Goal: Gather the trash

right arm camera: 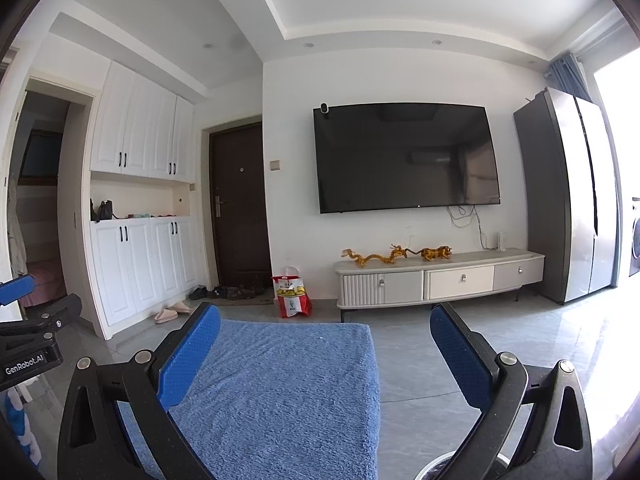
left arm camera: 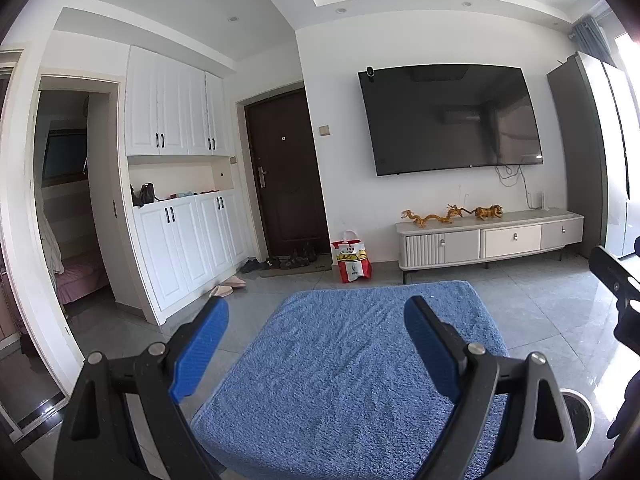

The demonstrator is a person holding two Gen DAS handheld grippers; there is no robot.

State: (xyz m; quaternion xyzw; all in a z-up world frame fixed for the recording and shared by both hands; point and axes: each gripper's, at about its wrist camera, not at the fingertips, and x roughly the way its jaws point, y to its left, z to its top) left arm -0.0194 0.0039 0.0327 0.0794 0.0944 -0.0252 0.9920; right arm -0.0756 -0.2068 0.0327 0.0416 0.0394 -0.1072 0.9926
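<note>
Left gripper (left arm camera: 316, 316) hangs with jaws spread wide and empty over a blue shaggy rug (left arm camera: 352, 372). At its 12 o'clock, a red-and-white KFC paper bag (left arm camera: 352, 258) stands upright on the grey tiled floor (left arm camera: 560, 312), handles up, yellow print on its side, between the dark entry door (left arm camera: 286, 176) and the TV cabinet (left arm camera: 488, 236). Right gripper (right arm camera: 324, 334) likewise holds nothing, jaws wide apart. A white bin rim (left arm camera: 582, 420) sits at 4 o'clock.

"KFC" on the paper bag (right arm camera: 291, 292); "GenRobot.AI" on the left gripper (right arm camera: 16, 288).
</note>
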